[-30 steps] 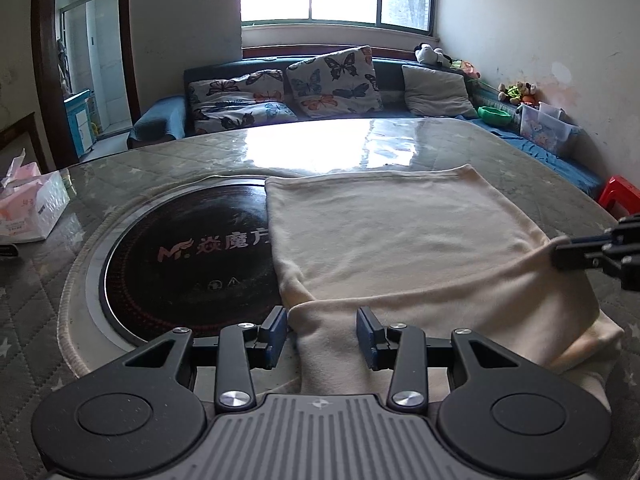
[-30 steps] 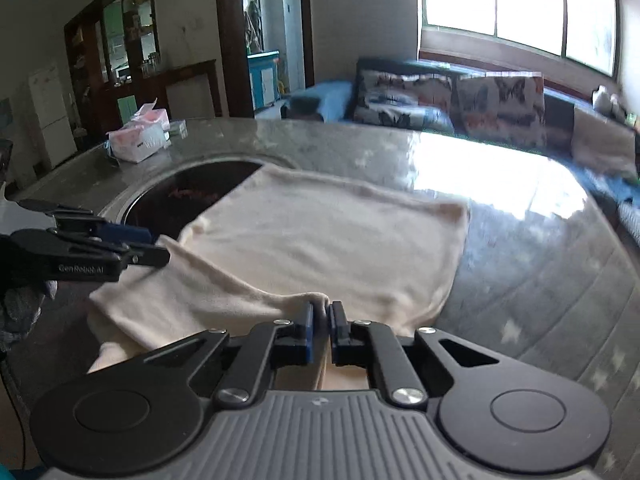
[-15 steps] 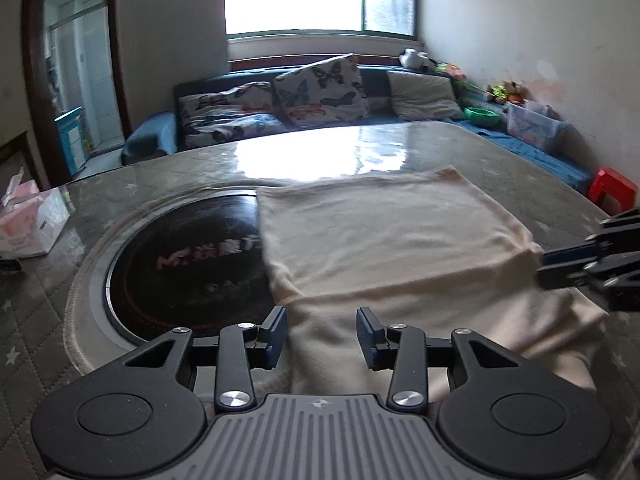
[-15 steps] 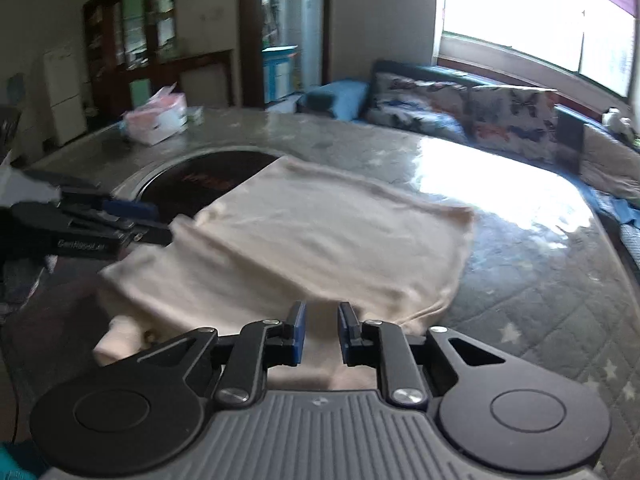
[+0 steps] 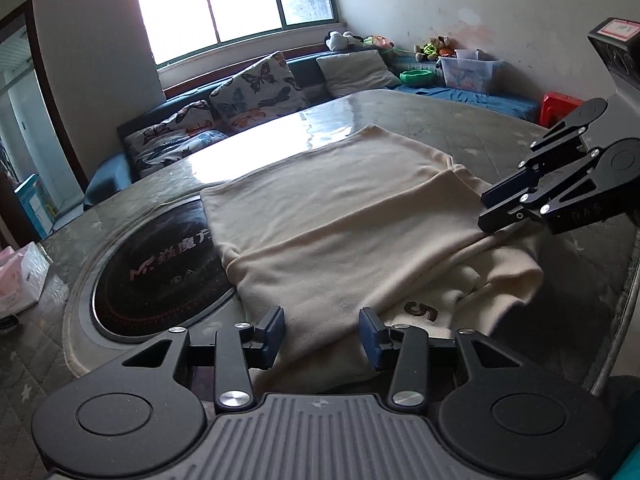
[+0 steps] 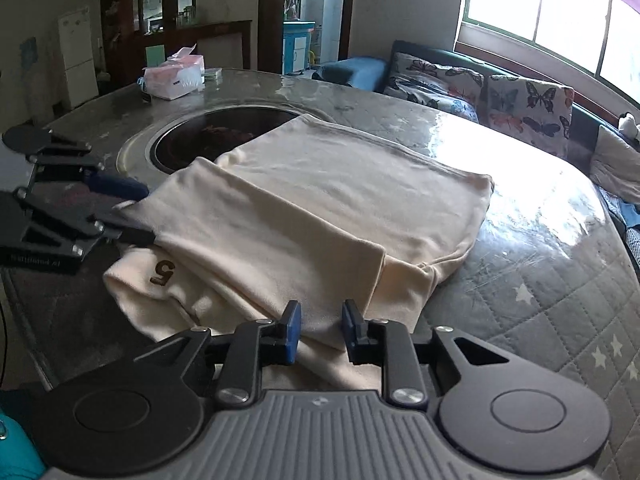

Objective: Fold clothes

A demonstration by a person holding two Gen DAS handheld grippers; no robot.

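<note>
Letting go after a fold, the right gripper (image 6: 320, 330) is opening its fingers over the cream garment (image 6: 320, 200) lying mid-frame on the surface (image 6: 520, 280), left gripper (image 5: 322, 330) fingers apart; next likely calls for regrasping an edge.

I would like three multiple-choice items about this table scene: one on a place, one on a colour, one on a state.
1. Where does the tissue box stand?
A. on the cloth
B. on the table, beyond the black hotplate
C. on the sofa

2. What colour is the cloth?
A. cream
B. red
C. dark green

3. How is the cloth?
A. rolled into a tube
B. hanging from the window
C. lying on the table, one layer folded over

Answers: 1 B, it sits on the table past the hotplate. 2 A, the fabric is pale cream. 3 C, an upper layer overlaps the lower.
</note>
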